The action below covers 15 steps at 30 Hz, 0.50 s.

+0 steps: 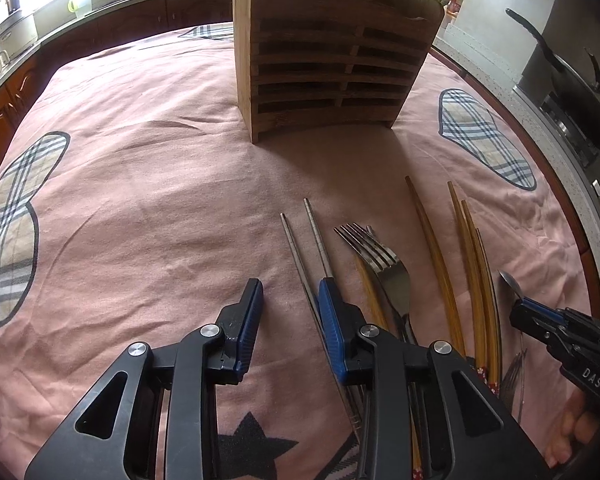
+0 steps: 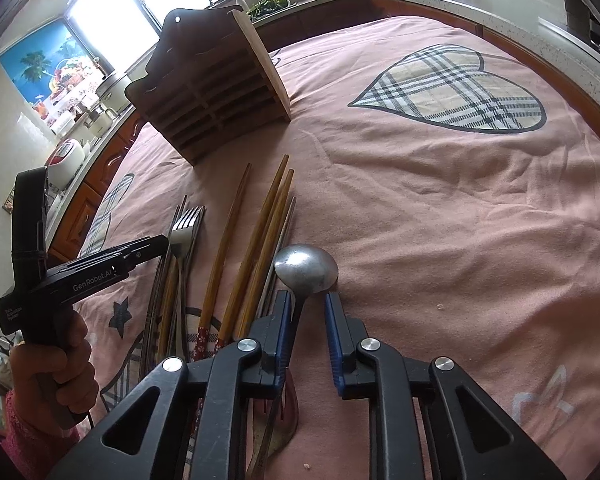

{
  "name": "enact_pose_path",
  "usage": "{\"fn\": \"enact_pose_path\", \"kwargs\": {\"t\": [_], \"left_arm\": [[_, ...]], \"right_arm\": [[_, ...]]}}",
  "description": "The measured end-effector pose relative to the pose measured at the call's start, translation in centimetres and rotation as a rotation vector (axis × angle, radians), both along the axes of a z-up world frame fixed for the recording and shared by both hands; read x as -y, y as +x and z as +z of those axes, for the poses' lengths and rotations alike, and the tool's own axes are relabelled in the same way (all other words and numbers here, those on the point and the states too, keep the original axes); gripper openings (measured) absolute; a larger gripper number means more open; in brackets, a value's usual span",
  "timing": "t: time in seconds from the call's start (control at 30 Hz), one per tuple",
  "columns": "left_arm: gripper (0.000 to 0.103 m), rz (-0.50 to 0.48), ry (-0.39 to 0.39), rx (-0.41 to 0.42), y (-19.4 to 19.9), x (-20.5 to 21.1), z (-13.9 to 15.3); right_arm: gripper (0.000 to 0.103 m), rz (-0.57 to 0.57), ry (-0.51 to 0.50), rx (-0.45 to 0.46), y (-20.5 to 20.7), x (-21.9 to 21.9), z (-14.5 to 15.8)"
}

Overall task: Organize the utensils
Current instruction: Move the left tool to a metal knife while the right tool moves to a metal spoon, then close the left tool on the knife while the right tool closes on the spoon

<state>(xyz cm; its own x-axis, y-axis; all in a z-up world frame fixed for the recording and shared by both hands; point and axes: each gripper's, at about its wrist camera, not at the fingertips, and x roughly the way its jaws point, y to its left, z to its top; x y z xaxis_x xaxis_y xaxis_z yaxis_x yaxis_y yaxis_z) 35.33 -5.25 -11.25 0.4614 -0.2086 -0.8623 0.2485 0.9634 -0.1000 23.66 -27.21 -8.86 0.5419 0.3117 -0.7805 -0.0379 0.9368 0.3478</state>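
On pink cloth (image 2: 420, 200) | spoon (image 2: 306, 268) bowl toward rack (image 2: 212, 92) | both tongs part-open, empty

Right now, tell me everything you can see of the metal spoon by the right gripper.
The spoon looks like dull grey metal with a round bowl and a thin handle. It lies flat on the pink cloth, at the right end of the utensil row, beside the wooden chopsticks. The bowl points away from the right gripper; its neck runs between the blue fingers, close against the left one, with a clear gap to the right one. The handle disappears beneath the gripper. I cannot tell whether it faces up or down.
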Motion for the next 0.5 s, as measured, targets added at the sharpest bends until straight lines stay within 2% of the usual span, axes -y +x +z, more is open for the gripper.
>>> {"fn": "enact_pose_path", "kwargs": {"t": [0.2,0.3,0.4,0.5], "left_arm": [[0.027,-0.030,0.061,0.018,1.1,1.7,-0.1],[0.011,-0.045,0.069,0.028,1.2,2.0,-0.1],[0.008,-0.054,0.055,0.029,1.0,1.9,-0.1],[0.005,-0.052,0.026,0.029,0.3,1.3,0.2]], "right_arm": [[0.017,0.007,0.012,-0.012,0.8,-0.1,-0.2],[0.017,0.006,0.026,-0.018,1.0,0.0,-0.3],[0.017,0.020,0.007,-0.027,1.2,-0.3,-0.2],[0.005,0.035,0.037,-0.034,1.2,-0.3,-0.1]]}}
